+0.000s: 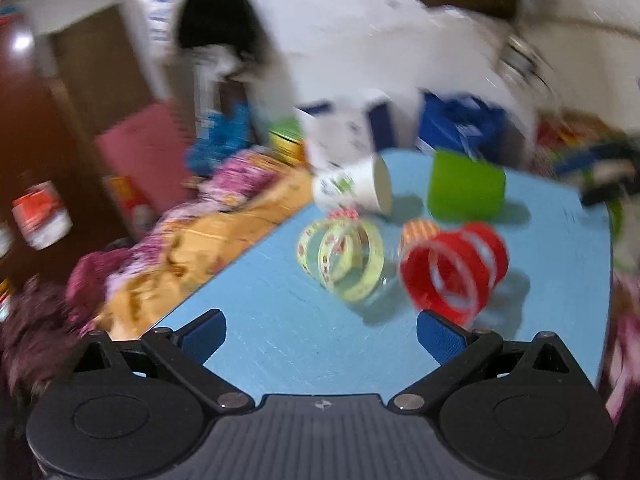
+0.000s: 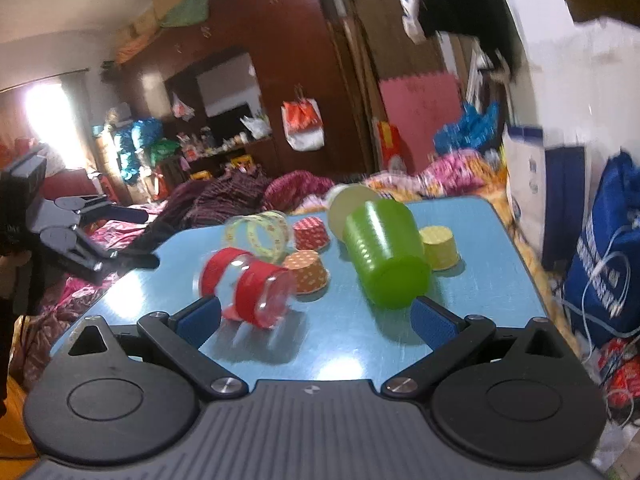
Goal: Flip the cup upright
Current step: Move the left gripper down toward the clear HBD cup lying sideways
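Observation:
Several cups lie on their sides on a blue table (image 1: pixel 280 340) (image 2: pixel 480 300). A clear cup with red bands (image 1: pixel 452 268) (image 2: pixel 248 288) lies nearest. A clear cup with yellow bands (image 1: pixel 344 258) (image 2: pixel 260 234), a green cup (image 1: pixel 466 190) (image 2: pixel 384 252) and a white paper cup (image 1: pixel 356 190) (image 2: pixel 348 208) lie beyond. My left gripper (image 1: pixel 320 336) is open and empty, short of the banded cups. My right gripper (image 2: pixel 316 320) is open and empty, its left pad beside the red-banded cup. The left gripper also shows at the left of the right wrist view (image 2: pixel 116 240).
Small paper baking cups stand upside down on the table: red (image 2: pixel 312 234), orange (image 2: pixel 308 272) (image 1: pixel 418 232) and yellow (image 2: pixel 440 246). Bedding (image 1: pixel 180 248) lies past the table's far edge. A blue bag (image 2: pixel 608 260) and boxes stand to the right.

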{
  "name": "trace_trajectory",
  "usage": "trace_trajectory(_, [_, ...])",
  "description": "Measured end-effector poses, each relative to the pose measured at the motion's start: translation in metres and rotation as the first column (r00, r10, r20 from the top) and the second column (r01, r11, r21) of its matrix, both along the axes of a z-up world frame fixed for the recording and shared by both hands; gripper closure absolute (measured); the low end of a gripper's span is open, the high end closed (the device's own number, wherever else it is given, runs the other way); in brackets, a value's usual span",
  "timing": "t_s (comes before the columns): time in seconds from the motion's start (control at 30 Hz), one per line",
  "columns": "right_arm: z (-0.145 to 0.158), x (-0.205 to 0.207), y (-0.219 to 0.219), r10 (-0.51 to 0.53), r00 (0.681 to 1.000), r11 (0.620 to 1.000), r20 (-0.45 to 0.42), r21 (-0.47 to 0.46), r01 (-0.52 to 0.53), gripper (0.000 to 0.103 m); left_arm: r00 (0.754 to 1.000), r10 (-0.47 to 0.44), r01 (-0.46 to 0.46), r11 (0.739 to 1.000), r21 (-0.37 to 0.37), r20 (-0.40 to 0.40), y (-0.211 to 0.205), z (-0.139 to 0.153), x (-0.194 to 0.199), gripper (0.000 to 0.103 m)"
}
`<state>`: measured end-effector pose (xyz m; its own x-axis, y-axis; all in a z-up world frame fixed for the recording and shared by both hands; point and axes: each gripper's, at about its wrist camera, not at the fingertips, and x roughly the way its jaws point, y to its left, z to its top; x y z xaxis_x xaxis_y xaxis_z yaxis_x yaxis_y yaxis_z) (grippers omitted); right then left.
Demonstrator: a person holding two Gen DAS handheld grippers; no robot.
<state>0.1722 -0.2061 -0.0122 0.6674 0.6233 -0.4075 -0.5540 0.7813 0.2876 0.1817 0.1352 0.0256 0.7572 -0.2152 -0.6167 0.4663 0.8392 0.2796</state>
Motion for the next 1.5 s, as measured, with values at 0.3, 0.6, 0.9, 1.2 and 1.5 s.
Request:
trace_trajectory(0.3, [0.017, 0.033, 0.009, -0.057, 0.998, 0.997, -0.007, -0.048, 0.057, 0.001, 0.936, -0.342, 0.350, 0.902, 0.251, -0.075, 0.008, -0.004, 0.061, 0.005])
trace_trajectory(0.6, [0.019, 0.066, -0.001, -0.123, 0.989, 0.992, -0.086, -0.037, 0.120, 0.001, 0.773, -0.540, 0.634, 0.655, 0.411, -0.332, -0.018, -0.011, 0.111, 0.014])
trace_trajectory(0.9, [0.008, 0.088, -0.013, -0.165, 0.970, 0.986, -0.181, -0.015, 0.165, 0.001, 0.708, -0.624, 0.692, 0.519, 0.502, -0.331, -0.032, -0.012, 0.122, 0.017])
trace_trajectory(1.2, [0.010, 0.089, -0.013, -0.124, 0.977, 0.991, -0.174, 0.019, 0.129, 0.001, 0.659, -0.697, 0.692, 0.413, 0.592, -0.283, -0.051, -0.029, 0.101, 0.018])
trace_trajectory(1.5, [0.007, 0.084, -0.015, -0.091, 0.982, 0.994, -0.164, 0.050, 0.100, 0.001, 0.627, -0.741, 0.708, 0.414, 0.573, -0.240, -0.070, -0.029, 0.089, 0.018])
